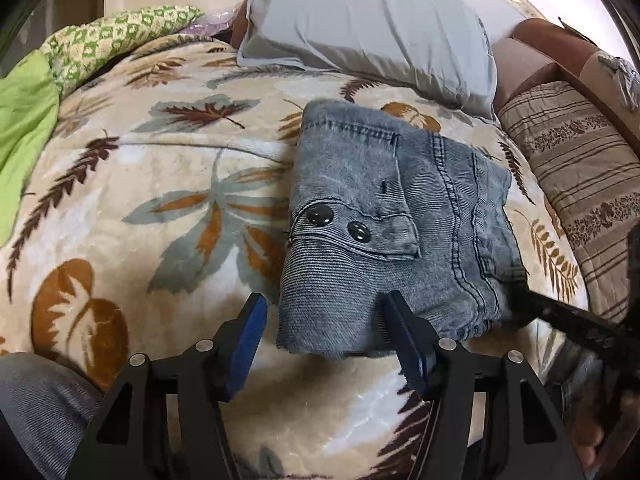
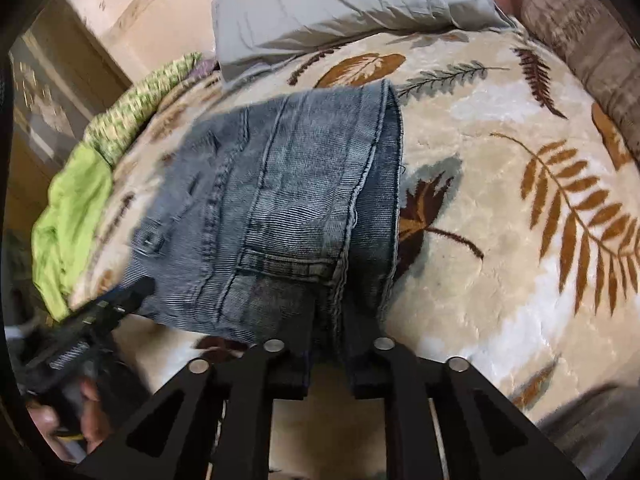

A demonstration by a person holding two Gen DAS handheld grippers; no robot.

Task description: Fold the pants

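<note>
The grey-blue denim pants (image 1: 384, 216) lie folded into a compact bundle on the leaf-patterned blanket (image 1: 160, 184); two snap buttons show on a flap. My left gripper (image 1: 324, 312) is open, its blue pads (image 1: 250, 340) apart, with the bundle's near edge between them. In the right wrist view the pants (image 2: 288, 208) fill the middle. My right gripper (image 2: 330, 320) is shut on the near right edge of the bundle. Its finger also shows in the left wrist view (image 1: 568, 316) at the bundle's right side.
A grey pillow (image 1: 368, 24) lies behind the pants. A striped brown pillow (image 1: 576, 168) is at the right. A green patterned cloth (image 1: 116, 36) and a lime cloth (image 1: 24, 120) lie at the left. The person's leg (image 1: 36, 408) shows bottom left.
</note>
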